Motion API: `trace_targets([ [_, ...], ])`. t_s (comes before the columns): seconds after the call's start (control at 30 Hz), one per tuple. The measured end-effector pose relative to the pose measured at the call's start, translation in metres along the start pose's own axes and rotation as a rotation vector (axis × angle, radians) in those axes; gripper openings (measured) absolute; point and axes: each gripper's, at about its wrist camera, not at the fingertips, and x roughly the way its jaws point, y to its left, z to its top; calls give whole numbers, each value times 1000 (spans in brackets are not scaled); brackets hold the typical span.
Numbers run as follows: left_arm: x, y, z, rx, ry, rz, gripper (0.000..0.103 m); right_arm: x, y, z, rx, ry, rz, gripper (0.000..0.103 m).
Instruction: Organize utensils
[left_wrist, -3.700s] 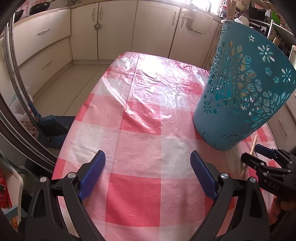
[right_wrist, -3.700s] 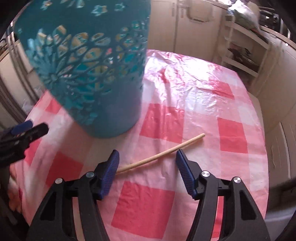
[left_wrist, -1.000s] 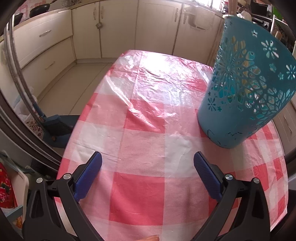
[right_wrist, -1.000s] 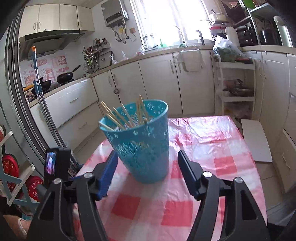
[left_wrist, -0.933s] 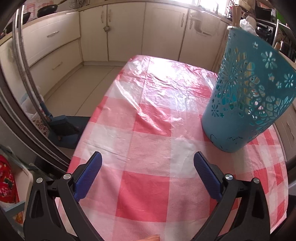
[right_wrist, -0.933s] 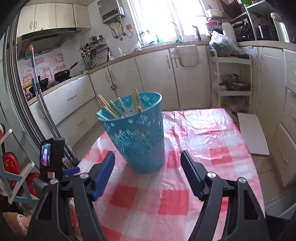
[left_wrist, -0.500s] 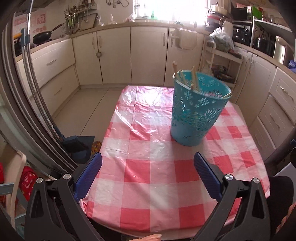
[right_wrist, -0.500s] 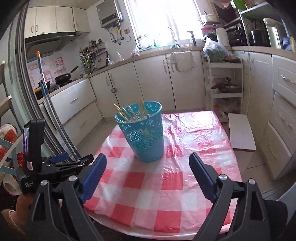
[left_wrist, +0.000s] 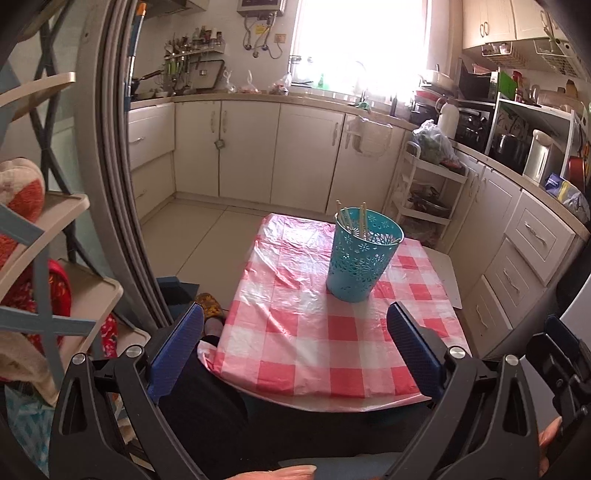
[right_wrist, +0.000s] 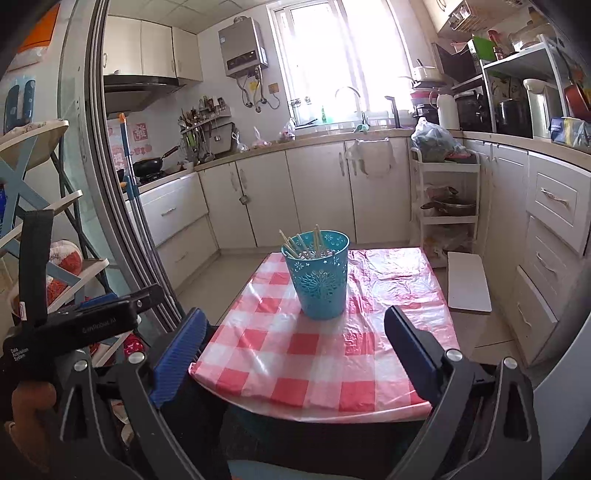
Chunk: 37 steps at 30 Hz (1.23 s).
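Note:
A teal perforated basket (left_wrist: 364, 256) (right_wrist: 318, 275) stands upright on the table with the red-and-white checked cloth (left_wrist: 321, 332) (right_wrist: 314, 350). Several wooden chopsticks (left_wrist: 351, 221) (right_wrist: 301, 242) stick out of its top. My left gripper (left_wrist: 295, 343) is open and empty, held well back from the table's near edge. My right gripper (right_wrist: 291, 350) is likewise back from the table, its jaws opening wide with nothing between them. The left gripper (right_wrist: 110, 314) shows at the left of the right wrist view; the right gripper (left_wrist: 561, 354) shows at the right edge of the left wrist view.
Cream kitchen cabinets (left_wrist: 303, 162) line the far and right walls. A white shelf trolley (right_wrist: 448, 206) stands beyond the table, and a white board (right_wrist: 467, 282) lies to its right. A sliding door frame (left_wrist: 114, 184) and a shelf rack (left_wrist: 44, 258) stand at left.
Both grippers have pulled back and up, away from the table, so the basket looks small and far. The right gripper's jaws have spread wider.

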Motion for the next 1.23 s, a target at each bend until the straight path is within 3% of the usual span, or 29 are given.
trace_targets([
  [0.23,-40,-7,-7,41,-38,27,95,-14,9,-8,-16,-4,0,93],
  [0.43,-51,-22,-7,86,-55,26,95,-21,11,-8,-25,-25,6,94],
  [0.63,-60,-20,-5,70,-58,-29,95,-25,12,-9,-30,-39,5,94],
  [0.7,-65,-19,-6,60,-101,-53,95,-25,13,-9,-34,-40,7,95],
  [0.87,-73,-25,-8,114,-151,-11,95,-27,15,-9,-42,-44,11,95],
  [1.23,-57,-28,-10,140,-87,55,95,-28,18,-8,-58,-44,4,96],
])
